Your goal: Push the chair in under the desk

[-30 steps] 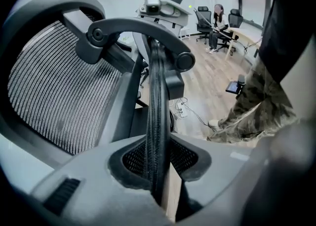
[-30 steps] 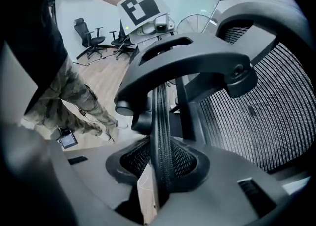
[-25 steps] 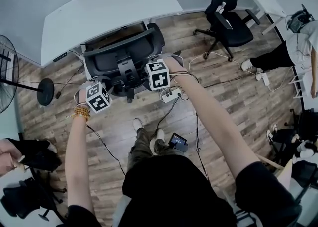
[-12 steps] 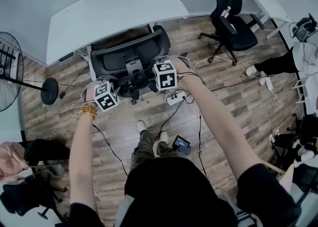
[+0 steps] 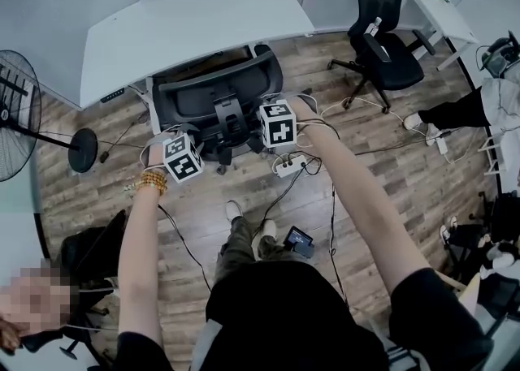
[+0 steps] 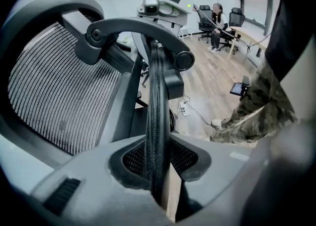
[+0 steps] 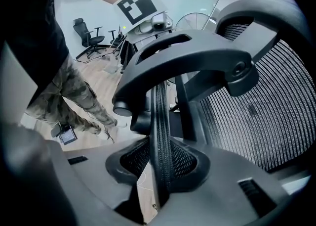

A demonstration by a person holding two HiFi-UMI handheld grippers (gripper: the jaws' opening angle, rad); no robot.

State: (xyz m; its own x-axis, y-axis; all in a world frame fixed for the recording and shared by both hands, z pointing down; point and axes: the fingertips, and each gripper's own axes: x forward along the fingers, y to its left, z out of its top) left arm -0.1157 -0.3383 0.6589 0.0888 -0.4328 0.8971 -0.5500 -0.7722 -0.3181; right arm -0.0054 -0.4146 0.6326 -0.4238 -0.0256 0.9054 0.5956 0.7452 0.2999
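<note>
A black mesh office chair (image 5: 215,95) stands with its back toward me, its seat partly under the white desk (image 5: 195,16). My left gripper (image 5: 192,139) and my right gripper (image 5: 258,135) hold the two sides of the chair's headrest. The left gripper view shows the jaws pressed on the headrest's mesh edge (image 6: 157,121), with the chair's mesh back (image 6: 54,96) to the left. The right gripper view shows the same kind of grip on the mesh edge (image 7: 162,136), with the mesh back (image 7: 256,116) on the right. Both grippers point steeply down.
A standing fan (image 5: 16,122) is at the left. A second black chair (image 5: 382,32) stands at the back right by another desk. A power strip (image 5: 290,166), cables and a small device (image 5: 296,239) lie on the wood floor. People are at the right edge and lower left.
Both grips on the headrest are unchanged. The head view has shifted slightly, and the person at the lower left has moved.
</note>
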